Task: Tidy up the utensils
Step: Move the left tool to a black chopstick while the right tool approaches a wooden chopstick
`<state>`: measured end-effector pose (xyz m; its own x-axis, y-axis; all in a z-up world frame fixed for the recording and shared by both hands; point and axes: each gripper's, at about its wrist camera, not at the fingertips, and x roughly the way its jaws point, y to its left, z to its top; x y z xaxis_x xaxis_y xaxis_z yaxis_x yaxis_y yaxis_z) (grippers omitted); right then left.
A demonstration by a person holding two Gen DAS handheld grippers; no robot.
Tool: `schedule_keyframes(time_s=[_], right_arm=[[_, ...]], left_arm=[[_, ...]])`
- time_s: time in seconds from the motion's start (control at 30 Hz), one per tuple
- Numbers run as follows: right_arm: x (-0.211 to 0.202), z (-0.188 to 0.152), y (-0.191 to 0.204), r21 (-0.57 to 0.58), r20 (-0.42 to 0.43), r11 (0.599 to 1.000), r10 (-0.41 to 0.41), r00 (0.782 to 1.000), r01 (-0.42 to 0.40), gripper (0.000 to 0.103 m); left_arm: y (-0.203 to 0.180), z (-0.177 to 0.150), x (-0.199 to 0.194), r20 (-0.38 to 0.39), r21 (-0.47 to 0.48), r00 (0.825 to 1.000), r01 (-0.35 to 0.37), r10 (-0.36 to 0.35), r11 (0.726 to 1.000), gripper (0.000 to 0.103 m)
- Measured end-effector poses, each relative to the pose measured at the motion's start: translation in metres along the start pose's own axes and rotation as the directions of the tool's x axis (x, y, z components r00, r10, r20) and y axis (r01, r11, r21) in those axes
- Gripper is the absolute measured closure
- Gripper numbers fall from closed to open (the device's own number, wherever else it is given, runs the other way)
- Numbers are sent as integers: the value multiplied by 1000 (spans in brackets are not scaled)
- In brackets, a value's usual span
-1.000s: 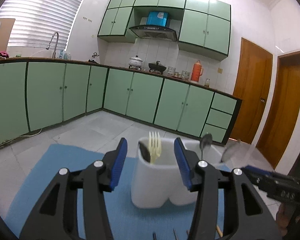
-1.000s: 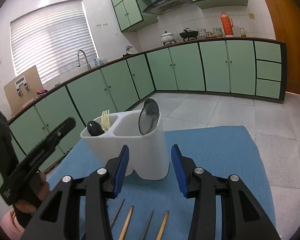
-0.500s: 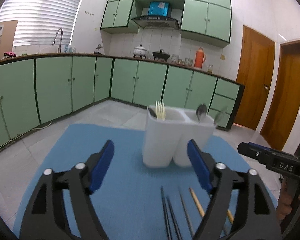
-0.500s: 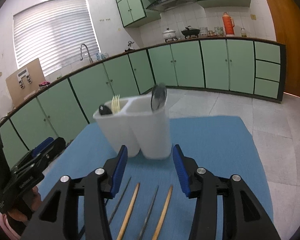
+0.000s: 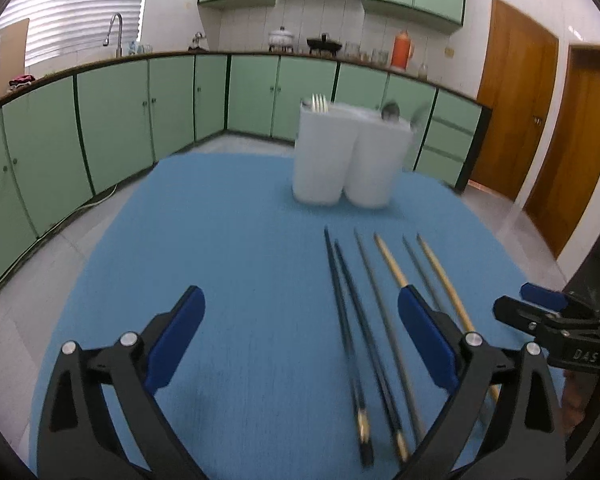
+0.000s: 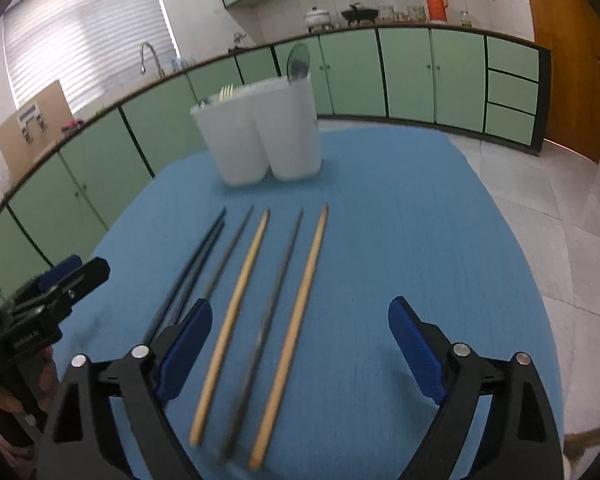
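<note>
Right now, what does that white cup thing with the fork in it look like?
The white utensil holder looks like smooth plastic, two rounded compartments joined side by side. It stands upright at the far end of the blue mat, beyond the chopsticks and touching none. A pale fork pokes out of the left compartment, a metal spoon from the right.

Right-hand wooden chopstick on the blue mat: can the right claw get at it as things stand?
Probably yes. The right claw is open and empty, and the light wooden chopstick lies flat on the blue mat between its fingers, with nothing over it. A thin dark chopstick lies close beside it and may get pinched too.
</note>
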<state>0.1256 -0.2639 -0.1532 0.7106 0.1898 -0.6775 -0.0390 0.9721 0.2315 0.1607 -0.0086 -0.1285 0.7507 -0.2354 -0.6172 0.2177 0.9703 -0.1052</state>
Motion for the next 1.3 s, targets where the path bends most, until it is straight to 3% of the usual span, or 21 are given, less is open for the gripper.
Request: schedule_keyframes(time_s=[0.23, 0.53, 0.9, 1.03, 1.13, 1.3], right_arm=[[-23, -42, 12, -12, -75, 1000, 10, 997, -10, 20], [-30, -65, 22, -25, -112, 1000, 2, 994, -5, 52], [-24, -68, 29, -83, -120, 996, -50, 991, 40, 77], [-22, -70, 33, -101, -105, 994, -60, 993, 50, 82], [-21, -71, 36, -117, -98, 991, -70, 993, 58, 92], [-21, -71, 33, -114, -93, 991, -81, 992, 70, 94]], left_arm=[[-7, -34, -20, -107, 41, 994, -14, 18, 999, 9], [-14, -63, -25, -202, 22, 979, -15, 19, 1000, 9], [-15, -72, -20, -244, -1, 970, -23, 22, 1000, 10], [-18, -70, -19, -238, -4, 971, -22, 20, 1000, 16], [-21, -70, -17, -232, 4, 972, -25, 25, 1000, 21], [-26, -69, -15, -224, 21, 974, -29, 33, 999, 30]])
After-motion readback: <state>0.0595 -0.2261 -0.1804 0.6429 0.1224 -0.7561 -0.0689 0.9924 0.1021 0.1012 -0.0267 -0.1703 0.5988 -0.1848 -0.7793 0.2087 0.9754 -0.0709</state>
